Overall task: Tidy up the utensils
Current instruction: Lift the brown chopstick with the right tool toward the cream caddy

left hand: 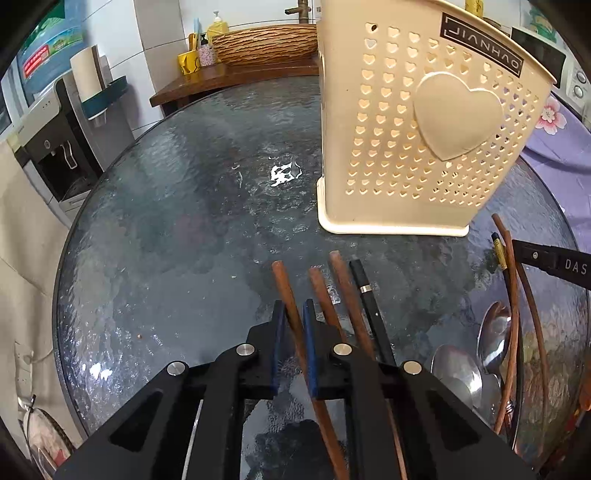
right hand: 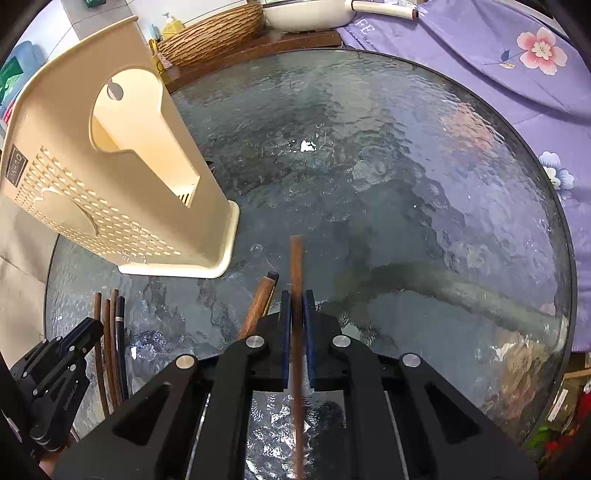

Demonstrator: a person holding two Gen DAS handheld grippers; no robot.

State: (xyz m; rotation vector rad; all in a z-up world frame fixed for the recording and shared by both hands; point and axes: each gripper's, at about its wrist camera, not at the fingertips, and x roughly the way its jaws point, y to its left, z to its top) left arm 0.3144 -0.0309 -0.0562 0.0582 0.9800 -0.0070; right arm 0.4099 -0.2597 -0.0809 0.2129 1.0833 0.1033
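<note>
A cream perforated utensil holder [left hand: 413, 122] stands on the round glass table [left hand: 177, 206]; it also shows in the right wrist view [right hand: 122, 173]. My left gripper [left hand: 294, 310] is shut on a brown wooden chopstick [left hand: 286, 291]. Two more brown chopsticks [left hand: 325, 295] and a black one [left hand: 365, 291] lie just right of it. My right gripper [right hand: 296, 301] is shut on another brown chopstick [right hand: 296, 266], held above the table. A further brown chopstick [right hand: 258, 302] lies left of it. Metal spoons [left hand: 461, 365] lie at the right of the left wrist view.
A woven basket [left hand: 262, 44], yellow cup [left hand: 188, 62] and soap bottle [left hand: 217, 26] stand on a wooden shelf behind the table. A water dispenser [left hand: 55, 147] stands left. A purple floral cloth [right hand: 517, 62] lies beyond the right rim. The left gripper's body [right hand: 55, 380] shows at the lower left of the right wrist view.
</note>
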